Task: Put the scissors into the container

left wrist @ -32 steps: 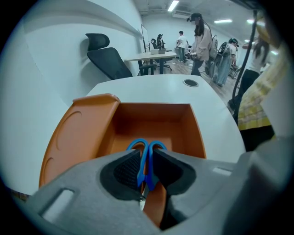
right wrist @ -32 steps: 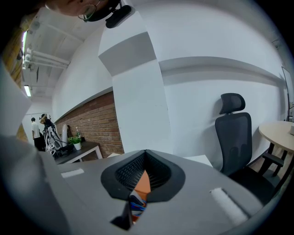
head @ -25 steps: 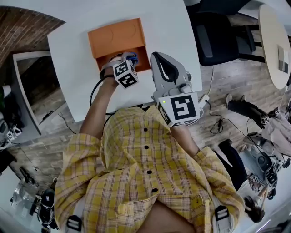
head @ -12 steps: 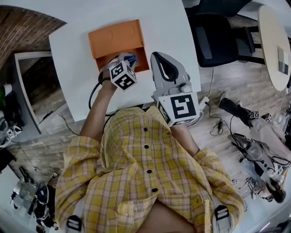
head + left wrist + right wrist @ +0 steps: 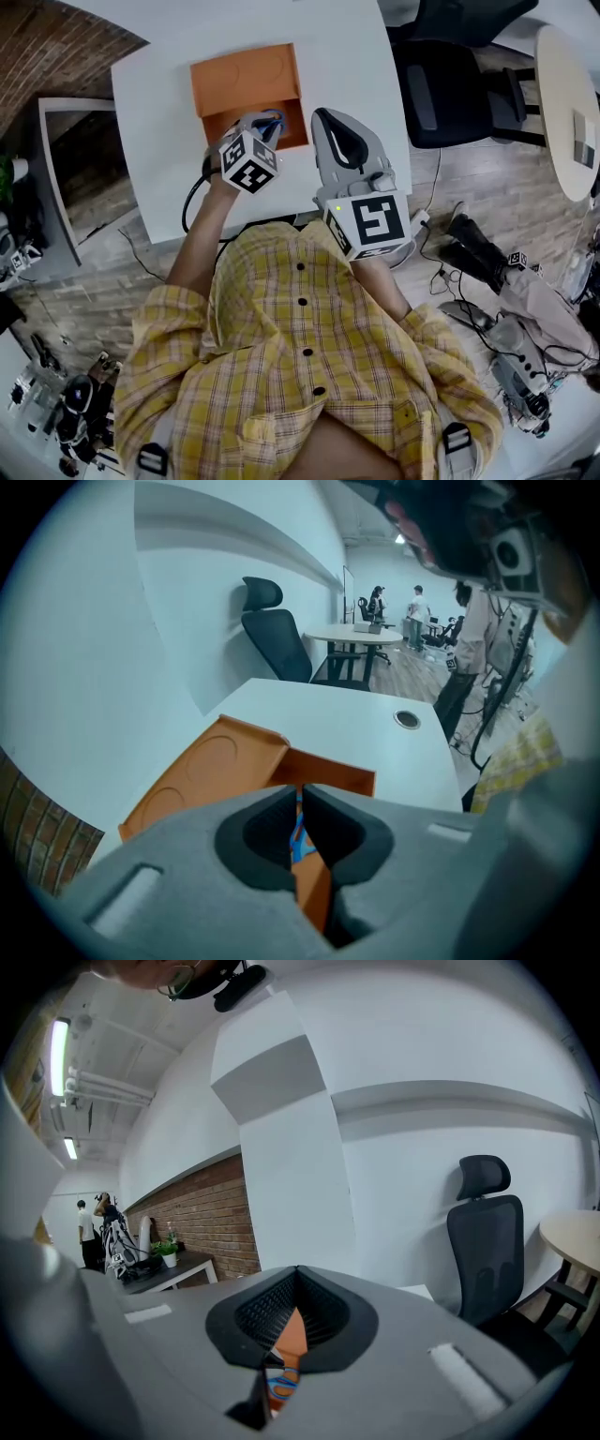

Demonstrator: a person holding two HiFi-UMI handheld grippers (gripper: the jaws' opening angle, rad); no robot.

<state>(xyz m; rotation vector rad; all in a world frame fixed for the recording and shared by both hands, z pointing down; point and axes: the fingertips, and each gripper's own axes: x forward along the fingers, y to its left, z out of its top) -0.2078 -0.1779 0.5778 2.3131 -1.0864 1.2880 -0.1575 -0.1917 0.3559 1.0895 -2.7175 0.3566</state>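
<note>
White table [image 5: 356, 66] with an open orange container [image 5: 246, 80] flat on its middle

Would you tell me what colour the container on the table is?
The container is orange; clearest in the head view.

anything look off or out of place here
Nothing stands out. The orange container sits flat on the white table with its flap open and nothing spilled. The left hand-held gripper is shut on the blue-handled scissors over the container. The right hand-held gripper is shut and empty.
</note>
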